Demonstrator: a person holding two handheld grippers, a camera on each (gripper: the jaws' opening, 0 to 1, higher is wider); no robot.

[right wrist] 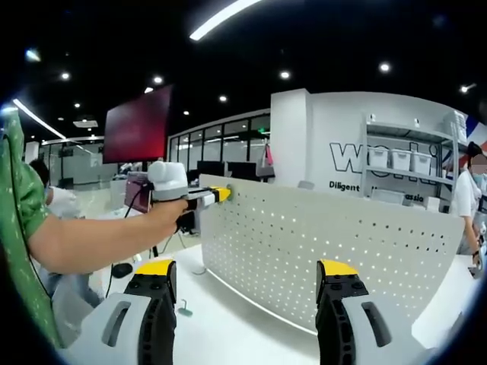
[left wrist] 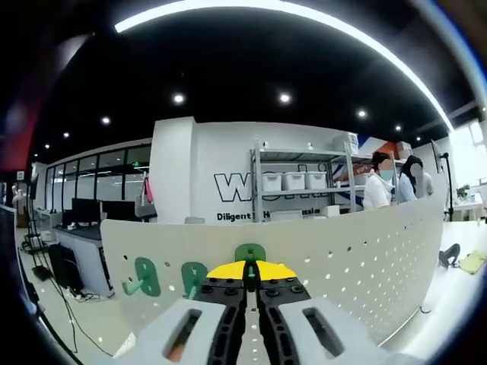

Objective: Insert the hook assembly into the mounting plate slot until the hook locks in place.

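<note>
Left gripper view: left gripper [left wrist: 249, 280] clamped on a green hook [left wrist: 250, 254] pressed against the white pegboard [left wrist: 365, 251] ahead, two more hooks [left wrist: 144, 275] already hanging left, locking unconfirmed; right gripper view: right gripper [right wrist: 242, 280] spread wide, empty, facing the board.

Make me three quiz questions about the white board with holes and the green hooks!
1. Where does the left gripper touch the pegboard?
A. top edge
B. bottom edge
C. middle

2. How many green hooks show on the pegboard in the left gripper view?
A. one
B. three
C. five

3. How do the right gripper jaws stand?
A. shut on a hook
B. wide apart
C. shut on the board

Answers: 1 A, its yellow tips sit at the top corner. 2 B, three green shapes sit in a row. 3 B, board shows between them.
</note>
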